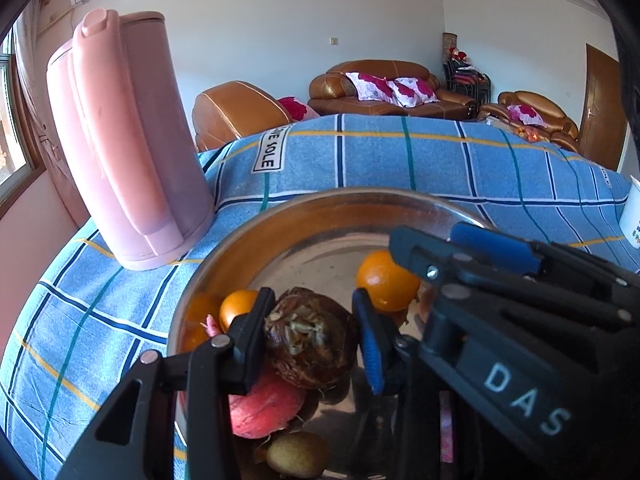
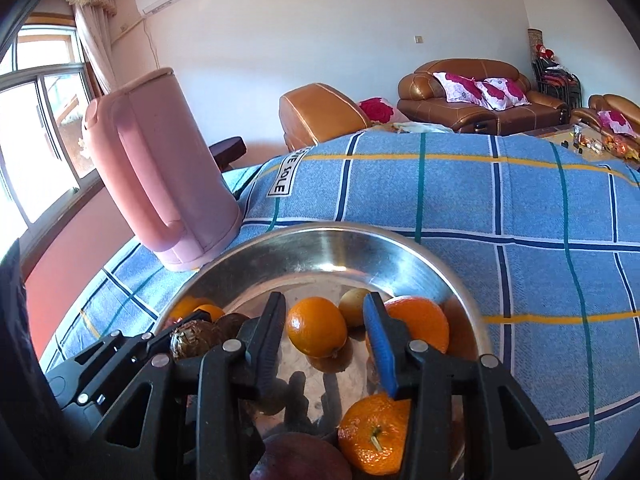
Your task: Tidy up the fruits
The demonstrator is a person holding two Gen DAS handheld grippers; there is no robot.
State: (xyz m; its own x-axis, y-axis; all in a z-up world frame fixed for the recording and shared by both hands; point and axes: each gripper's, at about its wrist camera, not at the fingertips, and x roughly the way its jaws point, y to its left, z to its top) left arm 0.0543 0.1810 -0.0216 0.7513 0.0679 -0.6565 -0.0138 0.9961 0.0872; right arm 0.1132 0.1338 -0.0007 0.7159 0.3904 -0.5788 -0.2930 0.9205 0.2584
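A steel bowl (image 1: 240, 248) (image 2: 420, 256) sits on the blue checked cloth and holds several fruits. In the left wrist view my left gripper (image 1: 312, 332) is closed on a brown scaly bulb-like fruit (image 1: 316, 340) above a red fruit (image 1: 264, 408) and a small yellow-brown fruit (image 1: 296, 456). My right gripper enters that view from the right, by an orange (image 1: 380, 280). In the right wrist view my right gripper (image 2: 326, 330) is open around an orange (image 2: 316, 326), touching neither pad. More oranges (image 2: 424, 320) (image 2: 372, 440) lie beside and below it.
A pink kettle (image 1: 128, 140) (image 2: 168, 168) stands on the cloth just left of the bowl. A white cup (image 1: 634, 216) is at the right edge. Brown leather sofas (image 2: 472, 96) stand beyond the table.
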